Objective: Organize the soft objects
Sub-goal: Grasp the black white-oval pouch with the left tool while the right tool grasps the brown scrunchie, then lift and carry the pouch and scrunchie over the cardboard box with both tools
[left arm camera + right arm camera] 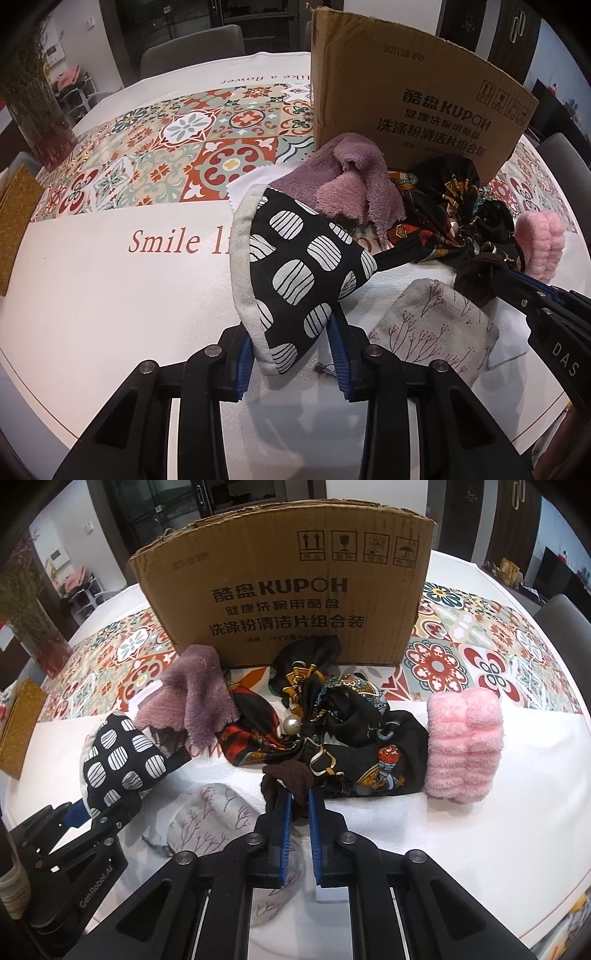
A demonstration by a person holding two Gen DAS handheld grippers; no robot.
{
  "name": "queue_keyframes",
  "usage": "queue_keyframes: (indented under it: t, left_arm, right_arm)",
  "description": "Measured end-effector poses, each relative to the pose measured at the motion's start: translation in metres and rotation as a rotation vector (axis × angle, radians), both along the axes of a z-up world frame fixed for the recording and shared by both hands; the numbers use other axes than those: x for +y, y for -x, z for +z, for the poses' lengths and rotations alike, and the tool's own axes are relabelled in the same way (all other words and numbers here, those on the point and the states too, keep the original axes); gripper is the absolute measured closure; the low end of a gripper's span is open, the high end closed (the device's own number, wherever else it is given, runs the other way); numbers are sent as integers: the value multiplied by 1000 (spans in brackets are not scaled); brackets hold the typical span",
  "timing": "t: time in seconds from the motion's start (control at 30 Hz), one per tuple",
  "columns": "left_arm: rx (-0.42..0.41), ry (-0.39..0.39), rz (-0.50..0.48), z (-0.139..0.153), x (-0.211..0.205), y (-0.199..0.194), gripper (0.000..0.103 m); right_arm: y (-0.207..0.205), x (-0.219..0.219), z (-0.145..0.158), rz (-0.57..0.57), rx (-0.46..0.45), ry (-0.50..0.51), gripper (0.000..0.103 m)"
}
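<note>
left gripper (291, 354) clamps black-and-white mitt (295, 266), right gripper (299, 812) pinches half-hidden brown cloth (288, 775).

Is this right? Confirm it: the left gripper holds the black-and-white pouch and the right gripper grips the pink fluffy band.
Wrong on one point. The right gripper grips the dark brown scrunchie, not the pink fluffy band, as the right wrist view shows. The left gripper holds the black-and-white pouch.

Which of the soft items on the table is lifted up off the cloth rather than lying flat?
The black mitt with white striped ovals, shut in the left gripper; the rest lie down.
</note>
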State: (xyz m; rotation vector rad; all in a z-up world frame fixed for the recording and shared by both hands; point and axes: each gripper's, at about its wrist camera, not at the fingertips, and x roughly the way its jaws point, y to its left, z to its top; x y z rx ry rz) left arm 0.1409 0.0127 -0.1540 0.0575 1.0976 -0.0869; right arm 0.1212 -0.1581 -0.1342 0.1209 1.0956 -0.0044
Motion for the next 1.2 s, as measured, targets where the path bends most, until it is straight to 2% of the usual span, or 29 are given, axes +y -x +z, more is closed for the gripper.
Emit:
queue_keyframes:
  t: [0.43,0.9,1.2]
  left_arm:
    - [-59,19,7,28,3,21,78]
    - [-173,9,-5,79,-5,45,80]
    - [-230,34,-23,114,-15,40,80]
  right_arm:
    - [20,8,28,35,-94,-4,96]
    - [44,-3,72,30,-230,-31,96]
    - [42,-14,97,21,-289,-39,96]
